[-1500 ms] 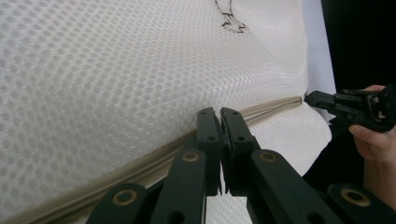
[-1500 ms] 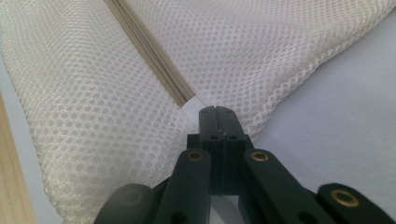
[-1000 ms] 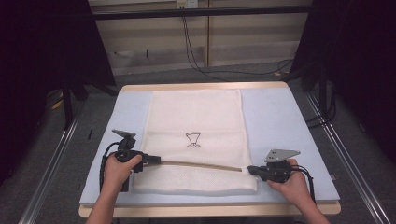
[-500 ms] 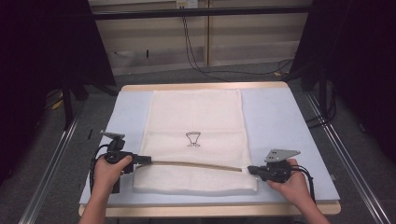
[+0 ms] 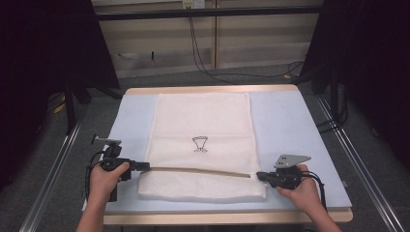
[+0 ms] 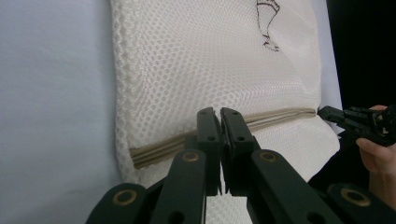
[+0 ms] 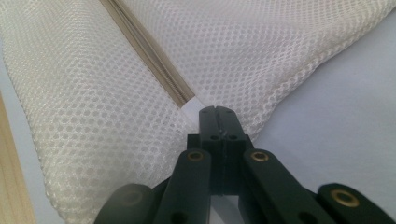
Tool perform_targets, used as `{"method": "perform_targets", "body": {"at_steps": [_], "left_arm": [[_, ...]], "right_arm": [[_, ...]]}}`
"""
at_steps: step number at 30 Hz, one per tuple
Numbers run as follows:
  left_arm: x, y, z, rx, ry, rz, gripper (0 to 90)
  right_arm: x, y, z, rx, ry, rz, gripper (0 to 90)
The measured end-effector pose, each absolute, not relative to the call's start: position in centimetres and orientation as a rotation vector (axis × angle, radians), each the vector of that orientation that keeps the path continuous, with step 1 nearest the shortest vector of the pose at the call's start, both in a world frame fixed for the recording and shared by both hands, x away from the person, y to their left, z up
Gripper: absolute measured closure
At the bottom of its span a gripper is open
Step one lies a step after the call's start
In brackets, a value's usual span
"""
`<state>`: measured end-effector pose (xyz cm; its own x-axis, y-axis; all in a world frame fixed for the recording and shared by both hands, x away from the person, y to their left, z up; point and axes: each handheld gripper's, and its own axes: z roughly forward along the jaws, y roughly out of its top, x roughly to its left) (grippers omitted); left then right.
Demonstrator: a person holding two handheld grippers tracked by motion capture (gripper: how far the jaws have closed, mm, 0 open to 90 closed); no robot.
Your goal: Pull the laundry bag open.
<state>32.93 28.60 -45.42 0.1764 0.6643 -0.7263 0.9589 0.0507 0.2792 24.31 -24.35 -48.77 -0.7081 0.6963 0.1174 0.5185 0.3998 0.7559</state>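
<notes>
A white mesh bag (image 5: 200,121) with a small black drawing (image 5: 199,143) lies flat on the pale blue table top (image 5: 290,125). A tan zipper (image 5: 203,170) runs across the bag near the front. My left gripper (image 5: 146,166) is at the zipper's left end. In the left gripper view its jaws (image 6: 218,112) are closed over the zipper (image 6: 154,154), hiding what they pinch. My right gripper (image 5: 259,176) is shut on the white tab (image 7: 190,108) at the zipper's right end (image 7: 216,109). Between the two grippers the zipper is stretched taut.
The table's wooden front edge (image 5: 217,218) is just below both hands. Metal rails (image 5: 53,179) run along each side of the table. Black cables (image 5: 212,72) lie on the floor behind. Bare blue surface flanks the bag.
My left gripper has slid leftward along the zipper toward the bag's left edge. The right gripper has held still at the right end.
</notes>
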Motion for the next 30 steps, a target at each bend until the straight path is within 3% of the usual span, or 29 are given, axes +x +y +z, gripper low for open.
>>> {"method": "perform_targets", "body": {"at_steps": [30], "left_arm": [[32.9,31.9,-46.0,1.711,1.586,-0.465,87.3]], "right_arm": [[24.3,-24.4,-48.8,1.079,2.439,1.202,90.0]]}}
